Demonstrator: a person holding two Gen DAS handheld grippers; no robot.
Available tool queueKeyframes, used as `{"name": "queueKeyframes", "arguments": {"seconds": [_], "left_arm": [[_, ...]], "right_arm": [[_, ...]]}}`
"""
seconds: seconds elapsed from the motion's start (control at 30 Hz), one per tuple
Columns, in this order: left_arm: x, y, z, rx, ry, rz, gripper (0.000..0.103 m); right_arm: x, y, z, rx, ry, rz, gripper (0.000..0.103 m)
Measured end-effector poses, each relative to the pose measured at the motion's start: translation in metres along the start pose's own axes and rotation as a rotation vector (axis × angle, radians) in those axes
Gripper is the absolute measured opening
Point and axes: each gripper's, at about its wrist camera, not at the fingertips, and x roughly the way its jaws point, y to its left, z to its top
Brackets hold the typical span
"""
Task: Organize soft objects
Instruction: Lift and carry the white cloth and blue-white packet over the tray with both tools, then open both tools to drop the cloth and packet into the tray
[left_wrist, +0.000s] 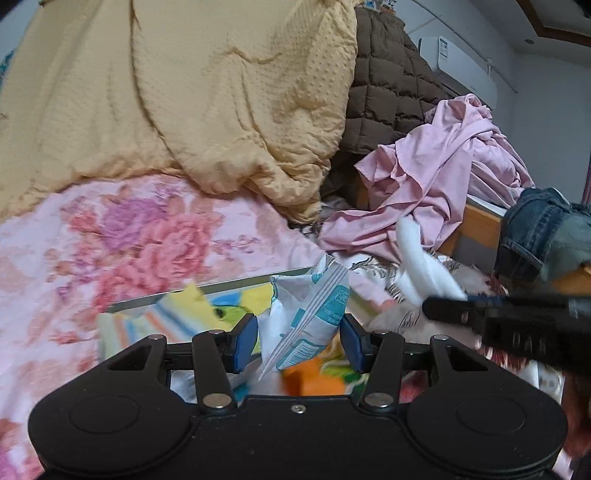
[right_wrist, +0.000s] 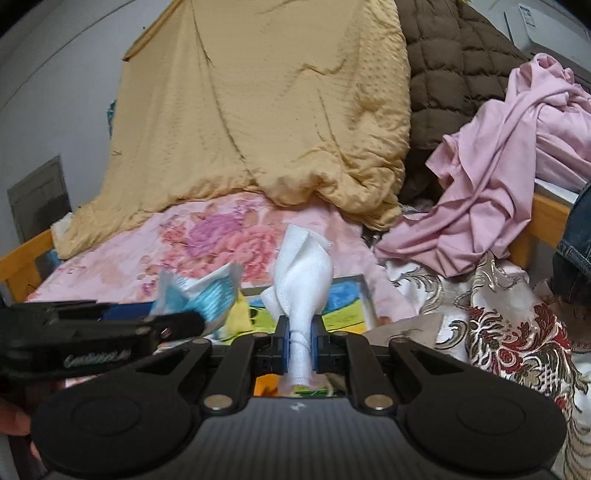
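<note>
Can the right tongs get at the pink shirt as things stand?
Probably not yet. The right tongs are shut on a white cloth, so they have no free grip. The way to the pink shirt itself looks open, up and to the right.

Both my wrist cameras look forward along my jaws, low and close over the bed (left_wrist: 55, 236), facing the yellow quilt (left_wrist: 184, 92) (right_wrist: 258, 110). They share it, the pink sheet (left_wrist: 436, 166) (right_wrist: 498, 155) and the colourful framed picture (right_wrist: 347, 306).
</note>
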Motion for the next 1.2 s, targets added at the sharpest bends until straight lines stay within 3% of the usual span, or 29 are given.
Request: {"name": "queueKeyframes", "arguments": {"seconds": [0.3, 0.47, 0.8, 1.2], "left_arm": [[0.078, -0.005, 0.009, -0.030, 0.099, 0.023, 0.051], [0.100, -0.002, 0.002, -0.048, 0.151, 0.043, 0.051], [0.117, -0.002, -0.010, -0.057, 0.215, 0.049, 0.052], [0.114, 0.000, -0.013, -0.075, 0.240, 0.064, 0.054]], "right_arm": [[0.045, -0.027, -0.015, 0.038, 0.072, -0.023, 0.012], [0.060, -0.034, -0.023, 0.055, 0.105, -0.013, 0.012], [0.070, -0.034, -0.026, 0.037, 0.132, 0.019, 0.013], [0.070, -0.034, -0.026, 0.031, 0.136, 0.018, 0.019]]}}
